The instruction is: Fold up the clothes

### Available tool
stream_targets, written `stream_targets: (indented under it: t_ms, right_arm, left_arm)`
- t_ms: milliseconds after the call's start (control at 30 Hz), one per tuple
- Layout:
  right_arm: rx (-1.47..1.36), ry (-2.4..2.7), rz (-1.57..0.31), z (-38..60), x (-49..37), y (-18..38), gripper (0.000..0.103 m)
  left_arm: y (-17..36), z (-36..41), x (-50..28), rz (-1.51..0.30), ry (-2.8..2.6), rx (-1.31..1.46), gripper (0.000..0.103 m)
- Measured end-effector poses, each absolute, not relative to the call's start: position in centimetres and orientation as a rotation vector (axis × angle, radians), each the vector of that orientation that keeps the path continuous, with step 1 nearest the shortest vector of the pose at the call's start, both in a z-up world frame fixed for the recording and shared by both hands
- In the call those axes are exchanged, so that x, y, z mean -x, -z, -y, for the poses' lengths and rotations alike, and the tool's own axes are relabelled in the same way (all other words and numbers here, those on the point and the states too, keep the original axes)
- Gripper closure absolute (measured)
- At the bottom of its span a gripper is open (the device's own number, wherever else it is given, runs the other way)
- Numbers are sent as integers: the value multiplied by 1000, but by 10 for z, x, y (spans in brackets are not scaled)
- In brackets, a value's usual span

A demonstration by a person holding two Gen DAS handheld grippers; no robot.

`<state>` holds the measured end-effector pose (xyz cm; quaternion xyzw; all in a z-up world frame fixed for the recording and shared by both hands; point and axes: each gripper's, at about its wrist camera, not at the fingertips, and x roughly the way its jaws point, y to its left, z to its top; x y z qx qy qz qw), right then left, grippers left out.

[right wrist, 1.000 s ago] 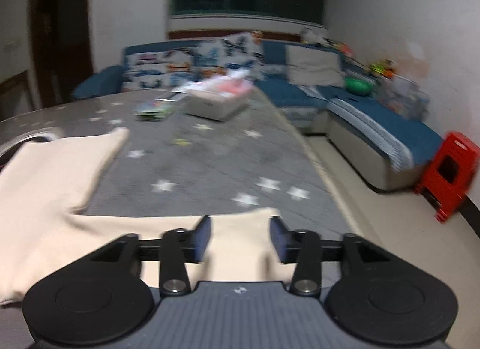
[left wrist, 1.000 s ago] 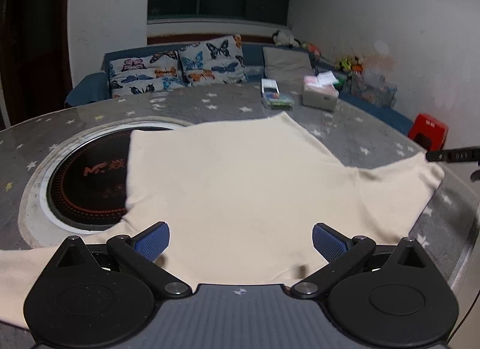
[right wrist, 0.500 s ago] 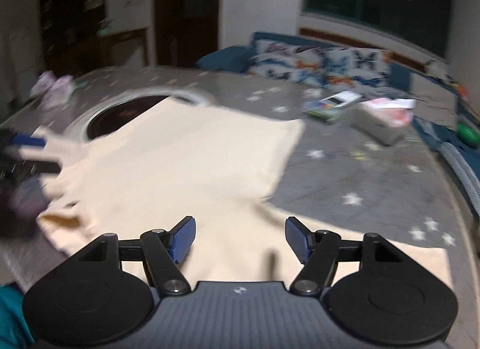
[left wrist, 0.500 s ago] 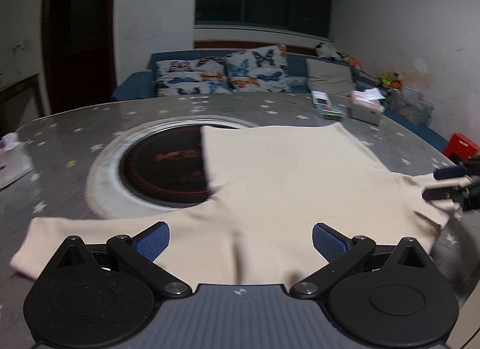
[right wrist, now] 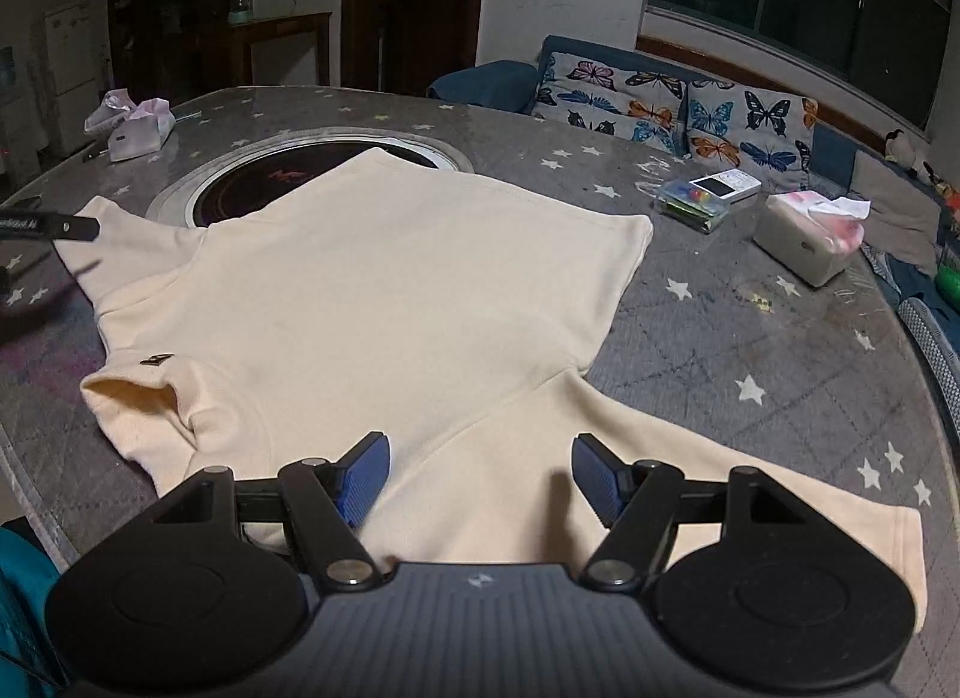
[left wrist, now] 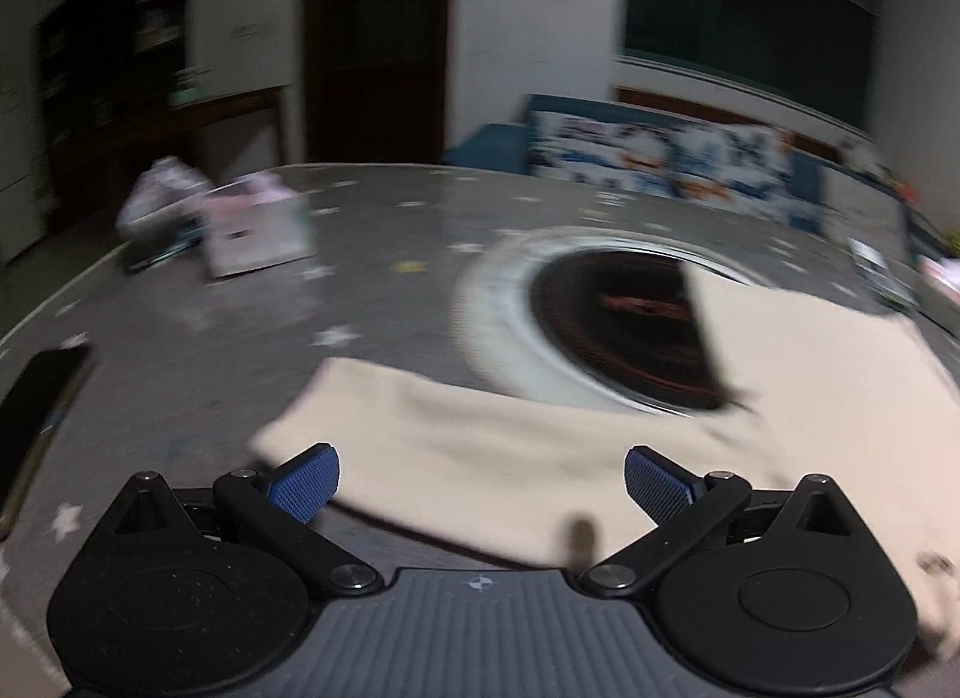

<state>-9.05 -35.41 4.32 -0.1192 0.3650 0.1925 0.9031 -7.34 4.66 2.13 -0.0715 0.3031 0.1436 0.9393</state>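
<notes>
Right wrist view: a cream, short-sleeved knit T-shirt (right wrist: 384, 290) lies spread flat on the grey, star-printed round table (right wrist: 750, 338), its far edge overlapping the dark round inset burner (right wrist: 270, 182).
Step in hand: judged from the lie of the cloth, the shirt is spread out and no fold is made yet; both grippers look to be lining up on the sleeves.
Right gripper (right wrist: 478, 476): blue pads spread wide, holding nothing; it hovers over the near sleeve (right wrist: 690, 494), and contact with the cloth cannot be told.
Left wrist view: blurred; the left gripper (left wrist: 478, 485) has its blue pads spread wide and empty, above the other cream sleeve (left wrist: 456, 434), with the burner ring just beyond.
Left gripper from the right view: only a dark fingertip (right wrist: 66, 227) shows at the frame's left edge, near that sleeve's outer corner.
Next move, as a judgement: each gripper should drop onto its sleeve edge, pinch one layer cleanly, then carry the sleeve inward over the body.
Risk: a grip catching both layers would drag the whole shirt.
Nearby: a white tissue box (right wrist: 804, 242) and a clear box of coloured items (right wrist: 690, 203) stand well apart from the shirt.
</notes>
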Motion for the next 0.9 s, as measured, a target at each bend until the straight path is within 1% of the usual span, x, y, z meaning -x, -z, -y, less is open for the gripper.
stream_targets:
  t_ms: [133, 200, 233, 300, 333, 367, 400, 433, 467, 533, 567, 633, 667, 900]
  right_arm:
    - [246, -398, -754, 354, 89, -44, 34]
    - [245, -398, -754, 354, 88, -44, 34]
    - [245, -399, -754, 353, 88, -44, 34]
    - [245, -400, -753, 352, 87, -44, 34]
    - [245, -401, -753, 352, 86, -44, 34]
    - [245, -402, -752, 351, 86, -44, 34]
    - [247, -404, -751, 350, 85, -44, 34]
    - [248, -406, -750, 349, 85, -44, 34]
    - [248, -408, -749, 348, 85, -44, 34]
    - [248, -409, -745, 347, 84, -45, 34]
    - [248, -410, -743, 347, 84, -46, 34]
    - [248, -410, -739, 346, 84, -48, 34]
    - [249, -410, -737, 346, 84, -49, 34]
    - [245, -412, -727, 344, 84, -50, 34]
  left_arm:
    - [-19, -72, 72, -636, -415, 226, 3]
    - [-16, -83, 72, -648, -452, 269, 11]
    - [-16, -85, 72, -648, -462, 280, 19]
    - [-14, -90, 71, -647, -479, 298, 25]
    - [-14, -92, 70, -644, -482, 298, 31]
    - [-14, -93, 69, -640, -483, 297, 42]
    - [-13, -94, 68, -637, -485, 295, 47]
    - [-13, -95, 67, -633, -486, 294, 58]
    - [-13, -97, 65, -630, -487, 292, 74]
    - [-12, -99, 63, -623, -490, 289, 90]
    - [-13, -104, 62, -620, -477, 308, 94]
    - [-20, -110, 58, -595, -464, 331, 95]
    - [-26, -109, 55, -575, -452, 325, 98]
    - [-68, -94, 36, -432, -343, 269, 98]
